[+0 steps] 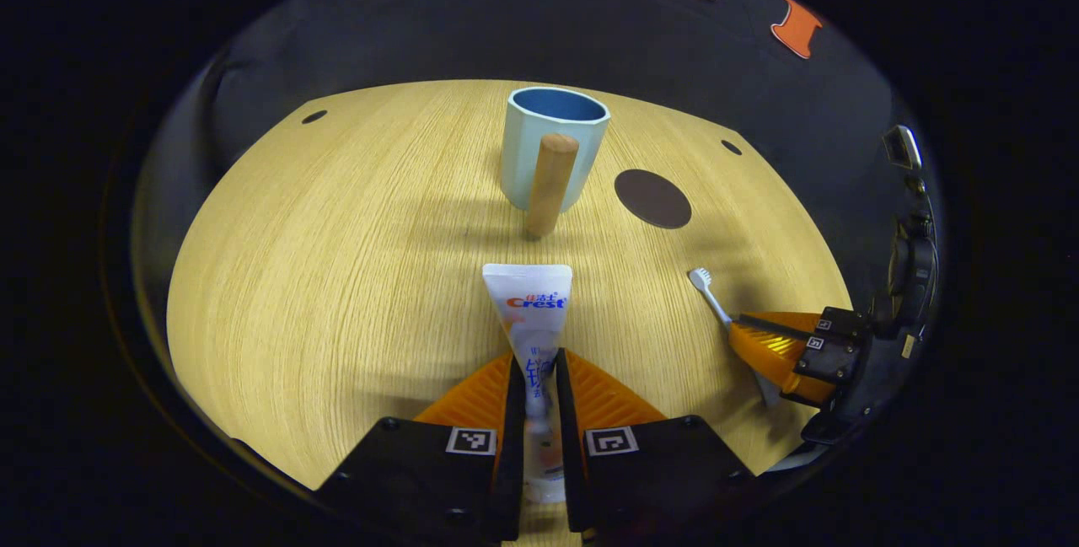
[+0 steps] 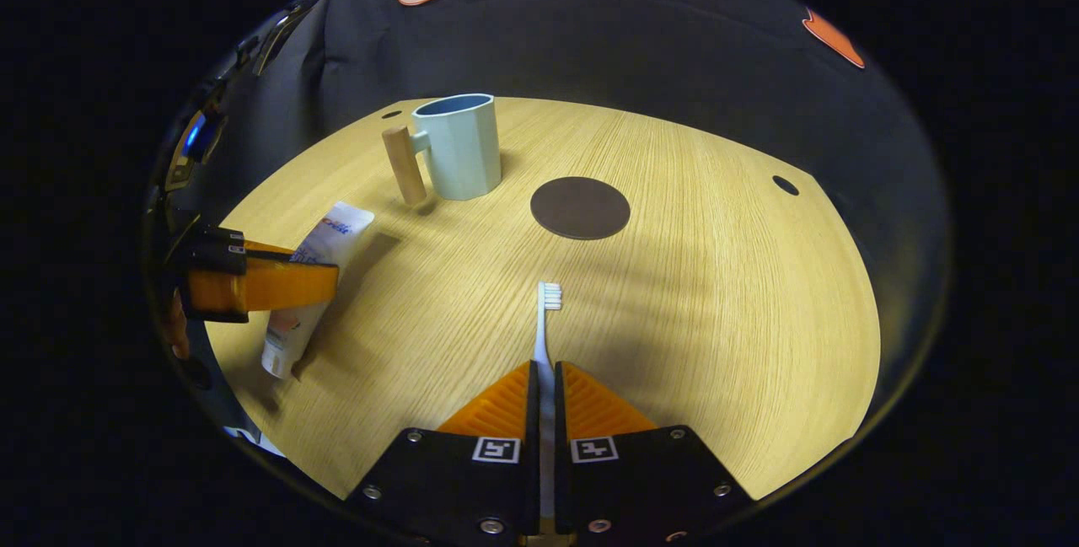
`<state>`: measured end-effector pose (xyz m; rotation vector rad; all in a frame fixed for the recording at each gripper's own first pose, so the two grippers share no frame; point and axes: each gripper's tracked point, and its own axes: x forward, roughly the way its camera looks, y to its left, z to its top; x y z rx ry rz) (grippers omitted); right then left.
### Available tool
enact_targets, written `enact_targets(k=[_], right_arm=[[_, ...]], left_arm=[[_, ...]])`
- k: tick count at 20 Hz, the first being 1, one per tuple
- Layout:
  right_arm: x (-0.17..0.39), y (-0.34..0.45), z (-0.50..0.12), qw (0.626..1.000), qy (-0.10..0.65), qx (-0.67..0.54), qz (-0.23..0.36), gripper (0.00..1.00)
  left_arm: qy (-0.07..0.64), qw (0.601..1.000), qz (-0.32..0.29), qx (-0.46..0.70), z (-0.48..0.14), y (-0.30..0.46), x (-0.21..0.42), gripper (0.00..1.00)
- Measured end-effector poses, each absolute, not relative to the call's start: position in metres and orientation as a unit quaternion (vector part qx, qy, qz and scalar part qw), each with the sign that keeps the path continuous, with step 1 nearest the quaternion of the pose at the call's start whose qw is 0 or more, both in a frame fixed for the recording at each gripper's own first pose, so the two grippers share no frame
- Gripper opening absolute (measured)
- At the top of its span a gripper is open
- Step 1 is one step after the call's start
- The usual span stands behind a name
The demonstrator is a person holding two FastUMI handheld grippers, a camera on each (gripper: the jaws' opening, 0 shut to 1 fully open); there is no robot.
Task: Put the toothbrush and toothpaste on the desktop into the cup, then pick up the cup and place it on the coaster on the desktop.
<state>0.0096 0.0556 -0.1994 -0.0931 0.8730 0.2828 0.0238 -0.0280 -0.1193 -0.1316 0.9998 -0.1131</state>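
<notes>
Left tool point(image 1: 539, 378) with ribbed orange fingers pinching a soft white toothpaste tube point(image 1: 531, 319), right tool point(image 2: 546, 387) clamping a slim white toothbrush point(image 2: 546, 319), pale blue faceted cup point(image 2: 455, 147) with wooden handle standing beside a flat round dark coaster point(image 2: 580, 207) on the wood-grain tabletop point(image 2: 716, 294).

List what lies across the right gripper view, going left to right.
Left gripper shut on the toothpaste → cup, its wooden handle on the left side → toothbrush held in the right gripper → coaster.
</notes>
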Motion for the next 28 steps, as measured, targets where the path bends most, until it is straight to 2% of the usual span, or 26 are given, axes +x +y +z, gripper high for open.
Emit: enact_targets(k=[6,7,20,21,28], right_arm=[[0.014,0.055,-0.191,0.907,0.399,-0.037,0.127,0.07],[0.016,0.054,-0.188,0.910,0.395,-0.032,0.126,0.07],[0.023,0.045,-0.156,0.933,0.340,0.018,0.113,0.07],[0.024,0.044,-0.154,0.934,0.338,0.021,0.112,0.07],[0.029,0.038,-0.142,0.941,0.319,0.030,0.107,0.07]], left_arm=[[0.443,0.892,-0.056,-0.068,-0.096,-0.021,0.034,0.25],[0.442,0.893,-0.057,-0.069,-0.098,-0.023,0.033,0.19],[0.374,0.919,-0.094,-0.083,-0.059,-0.043,0.054,0.19],[0.372,0.920,-0.097,-0.081,-0.060,-0.045,0.056,0.14],[0.324,0.937,-0.102,-0.086,-0.022,-0.041,0.076,0.14]])
